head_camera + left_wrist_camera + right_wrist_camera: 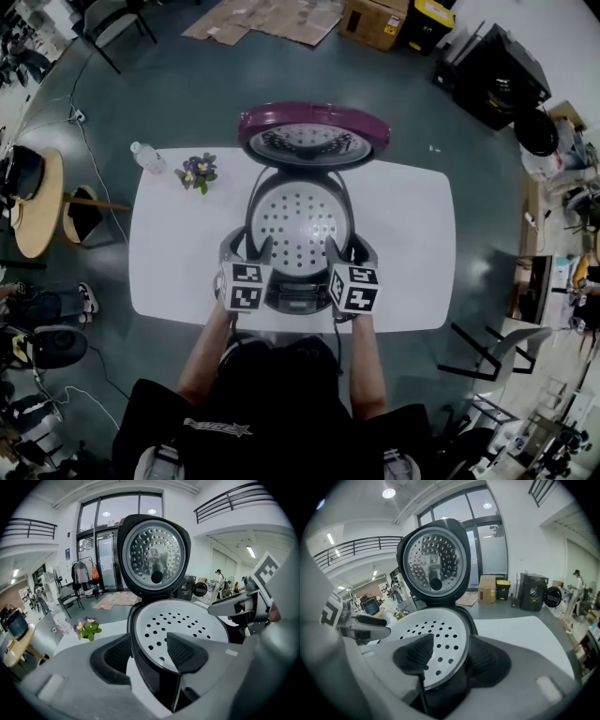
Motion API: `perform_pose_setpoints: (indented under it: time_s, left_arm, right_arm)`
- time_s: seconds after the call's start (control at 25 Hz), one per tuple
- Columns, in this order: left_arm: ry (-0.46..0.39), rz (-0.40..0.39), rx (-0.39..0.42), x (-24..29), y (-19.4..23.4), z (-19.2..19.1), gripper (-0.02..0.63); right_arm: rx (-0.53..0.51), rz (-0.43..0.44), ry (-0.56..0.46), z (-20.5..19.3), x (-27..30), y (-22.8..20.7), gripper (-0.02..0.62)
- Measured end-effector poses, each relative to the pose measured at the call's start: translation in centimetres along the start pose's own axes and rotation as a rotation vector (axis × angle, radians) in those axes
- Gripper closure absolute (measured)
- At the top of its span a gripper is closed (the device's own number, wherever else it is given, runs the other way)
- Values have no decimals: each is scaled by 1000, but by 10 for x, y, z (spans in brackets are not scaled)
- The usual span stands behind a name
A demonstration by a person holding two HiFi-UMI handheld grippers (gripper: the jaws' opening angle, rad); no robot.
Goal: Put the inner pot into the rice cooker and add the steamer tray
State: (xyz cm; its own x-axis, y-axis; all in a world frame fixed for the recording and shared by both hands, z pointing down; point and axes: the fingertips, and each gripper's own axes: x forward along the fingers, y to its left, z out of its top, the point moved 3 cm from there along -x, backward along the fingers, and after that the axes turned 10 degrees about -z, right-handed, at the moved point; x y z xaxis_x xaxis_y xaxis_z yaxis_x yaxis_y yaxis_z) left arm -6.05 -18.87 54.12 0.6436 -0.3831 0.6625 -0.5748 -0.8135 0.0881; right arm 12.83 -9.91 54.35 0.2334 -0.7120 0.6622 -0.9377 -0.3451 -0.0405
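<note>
Steamer tray sits in the rice cooker, level at its mouth. Your left gripper straddles the cooker's front-left rim and your right gripper its front-right rim. Both jaws are spread, one pad outside the wall and one over the tray, gripping nothing.

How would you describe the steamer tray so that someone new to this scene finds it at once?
On the white table stands a rice cooker with its maroon lid raised. The tray is the white round disc lying flat in the cooker's mouth. Unlike the lid's metal plate, also dotted with holes, it is white and level, not upright.
</note>
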Motion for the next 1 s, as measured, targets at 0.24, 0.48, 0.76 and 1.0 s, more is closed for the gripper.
perform_pose_setpoints:
  time_s: [0.24,0.48,0.76,1.0]
  left_arm:
    - [-67,12,14,-15,0,15,370]
    - [-190,24,42,-46,-5,37,373]
    - [-391,31,118,-99,-18,61,440]
    - [-470,16,162,-140,-38,59,498]
  right_arm:
    - [-3,4,-72,18,-18,0,365]
    - [-26,20,-226,38,-52,5,365]
    - [-102,1,-452,57,-114,16,367]
    - [-124,-37,-553,50,-162,23,409]
